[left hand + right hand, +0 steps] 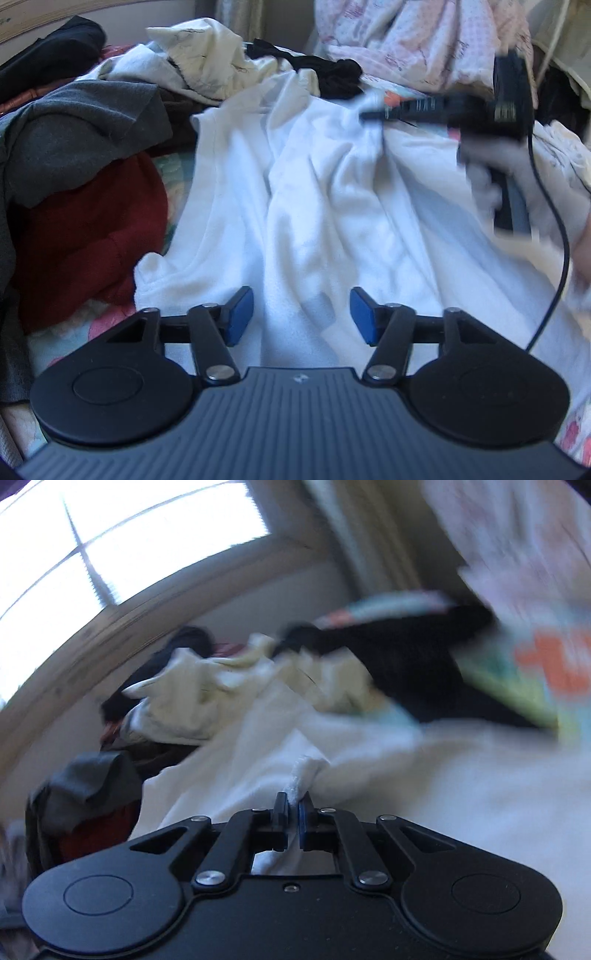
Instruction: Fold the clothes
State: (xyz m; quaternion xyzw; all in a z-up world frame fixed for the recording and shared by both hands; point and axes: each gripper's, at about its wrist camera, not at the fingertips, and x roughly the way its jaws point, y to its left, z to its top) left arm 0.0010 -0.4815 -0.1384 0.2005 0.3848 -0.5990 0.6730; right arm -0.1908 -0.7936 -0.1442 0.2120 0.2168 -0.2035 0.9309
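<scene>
On bed, amid heaped laundry: white garment spread out. Right gripper clamped on bunched edge, likely to lift for folding. Left gripper apart, poised over cloth, gripping nothing.

The left gripper hovers with jaws apart over the white garment; dark red cloth lies left of it.
</scene>
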